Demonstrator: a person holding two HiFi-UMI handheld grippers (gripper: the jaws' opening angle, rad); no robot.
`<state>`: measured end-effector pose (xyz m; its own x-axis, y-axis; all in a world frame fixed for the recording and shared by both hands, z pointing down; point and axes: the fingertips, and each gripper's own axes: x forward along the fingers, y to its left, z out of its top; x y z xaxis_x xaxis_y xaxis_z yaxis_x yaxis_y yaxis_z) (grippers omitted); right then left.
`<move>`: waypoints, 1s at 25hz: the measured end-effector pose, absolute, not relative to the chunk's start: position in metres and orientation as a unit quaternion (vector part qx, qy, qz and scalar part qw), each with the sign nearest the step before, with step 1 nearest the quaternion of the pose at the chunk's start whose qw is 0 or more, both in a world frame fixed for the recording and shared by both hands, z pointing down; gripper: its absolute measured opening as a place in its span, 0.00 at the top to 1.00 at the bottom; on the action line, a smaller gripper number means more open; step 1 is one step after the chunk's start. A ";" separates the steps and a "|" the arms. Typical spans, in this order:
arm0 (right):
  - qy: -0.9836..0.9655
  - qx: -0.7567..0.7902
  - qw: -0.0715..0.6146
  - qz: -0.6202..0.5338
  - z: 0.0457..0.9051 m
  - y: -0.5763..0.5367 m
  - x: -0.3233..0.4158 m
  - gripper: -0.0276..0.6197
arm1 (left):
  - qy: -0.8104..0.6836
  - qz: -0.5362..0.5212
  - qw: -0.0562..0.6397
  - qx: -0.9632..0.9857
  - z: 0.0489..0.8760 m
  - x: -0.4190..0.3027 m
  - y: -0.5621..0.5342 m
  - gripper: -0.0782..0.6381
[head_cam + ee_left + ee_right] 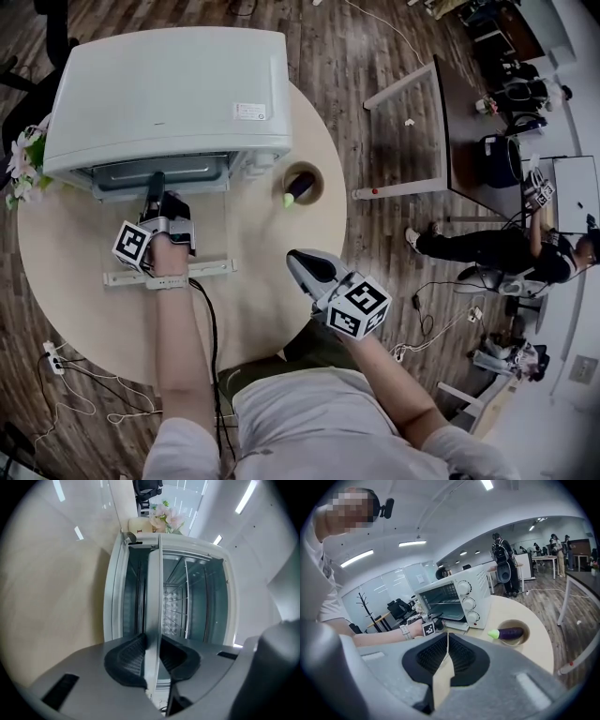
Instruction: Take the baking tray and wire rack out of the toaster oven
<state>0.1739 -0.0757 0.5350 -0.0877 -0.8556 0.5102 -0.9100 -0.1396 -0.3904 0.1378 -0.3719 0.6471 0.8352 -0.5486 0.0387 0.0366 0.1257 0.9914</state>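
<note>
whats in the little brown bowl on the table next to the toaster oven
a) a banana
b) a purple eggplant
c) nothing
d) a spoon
b: a purple eggplant with a green end lies in the bowl, just right of the toaster oven; the right gripper view shows the same.

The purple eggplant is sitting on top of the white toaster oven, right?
No. The eggplant is sitting in a brown bowl on the table beside the white toaster oven, not on top of it. The right gripper view shows this clearly.
</note>
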 end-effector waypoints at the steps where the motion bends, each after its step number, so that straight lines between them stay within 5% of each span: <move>1: -0.654 0.675 0.037 0.341 0.535 -0.074 0.173 0.95 | -0.205 -0.201 0.724 0.628 0.647 0.135 -0.370 0.79; 25: -0.693 0.637 0.023 0.337 0.519 -0.046 0.145 0.95 | -0.260 -0.172 0.710 0.631 0.645 0.058 -0.301 0.80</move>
<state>0.1449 -0.0460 0.5188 -0.1875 -0.8678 0.4602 -0.8982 -0.0381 -0.4378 0.0577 -0.3014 0.6448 0.8056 -0.5725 0.1522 -0.0835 0.1446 0.9860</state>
